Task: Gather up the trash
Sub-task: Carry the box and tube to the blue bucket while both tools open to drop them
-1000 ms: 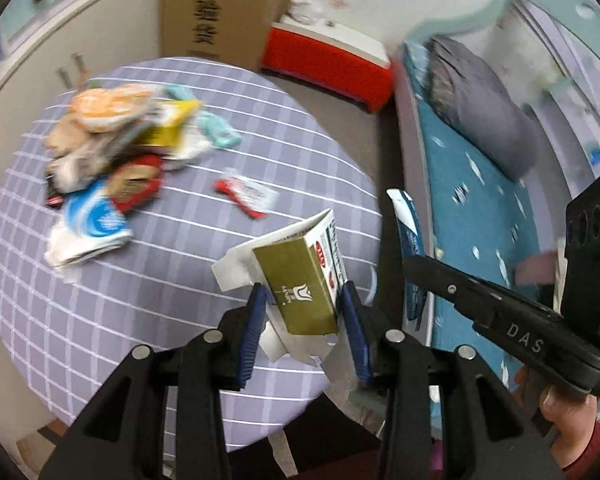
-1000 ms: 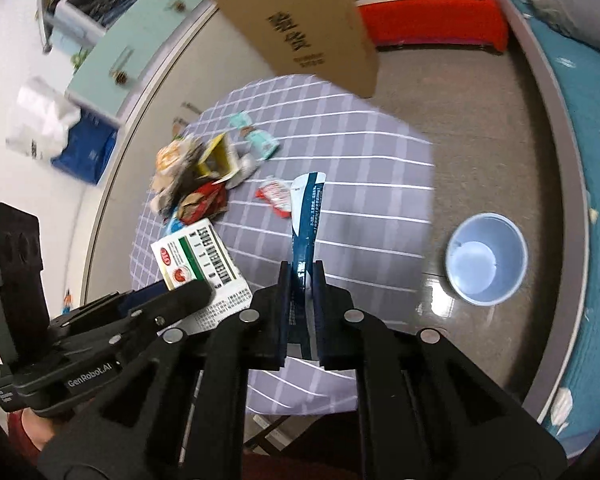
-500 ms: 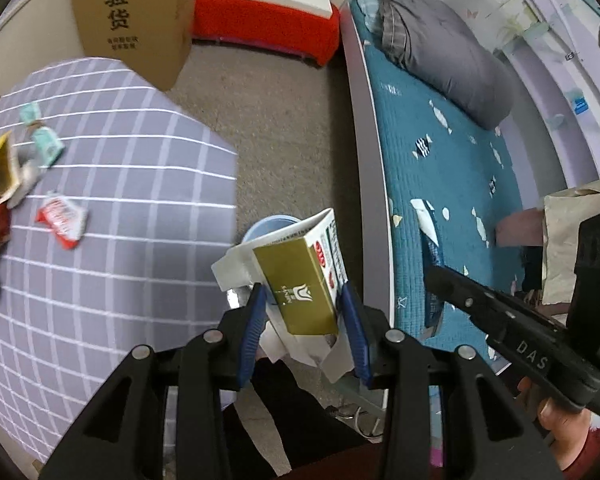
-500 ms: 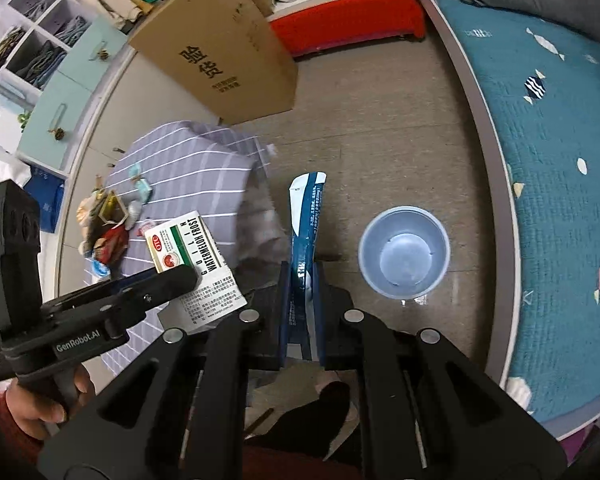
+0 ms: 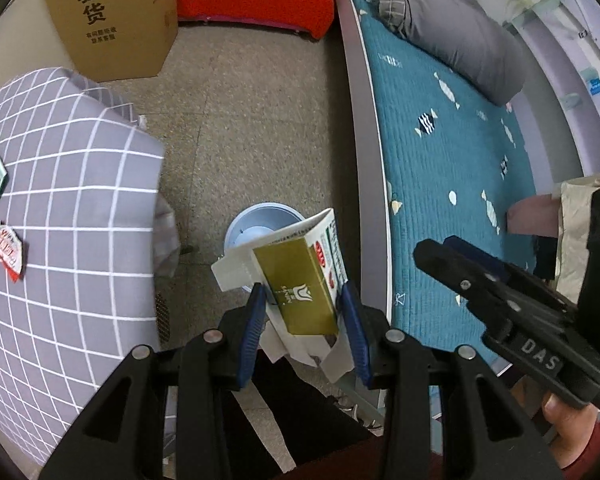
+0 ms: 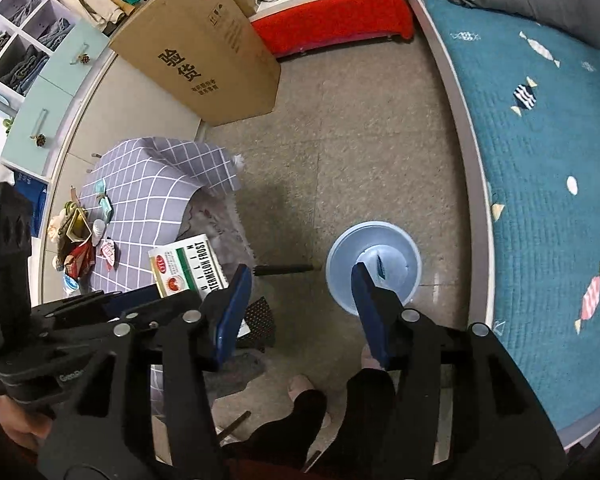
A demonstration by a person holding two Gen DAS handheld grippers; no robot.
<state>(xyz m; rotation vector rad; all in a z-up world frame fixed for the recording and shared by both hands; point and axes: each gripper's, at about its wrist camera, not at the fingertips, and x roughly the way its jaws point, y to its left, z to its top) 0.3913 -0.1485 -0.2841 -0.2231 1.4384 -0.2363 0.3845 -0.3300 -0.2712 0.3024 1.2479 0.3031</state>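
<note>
My left gripper (image 5: pixel 304 308) is shut on a flattened gold and white carton (image 5: pixel 300 280) and holds it above the floor, just in front of the blue bin (image 5: pixel 252 228). The carton also shows in the right wrist view (image 6: pixel 188 268). My right gripper (image 6: pixel 300 292) is open and empty above the blue bin (image 6: pixel 374 264). A blue wrapper (image 6: pixel 379 266) lies inside the bin. More wrappers (image 6: pixel 76 240) lie in a pile on the checked table (image 6: pixel 148 184).
A large cardboard box (image 6: pixel 200 52) stands on the floor behind the table. A bed with a teal cover (image 6: pixel 540 160) runs along the right. A red box (image 6: pixel 332 20) sits at the back. My feet (image 6: pixel 308 396) are below the grippers.
Both grippers swung from over the table to the floor by the bin. My right gripper opened and the blue wrapper dropped into the bin. The left still holds the carton.
</note>
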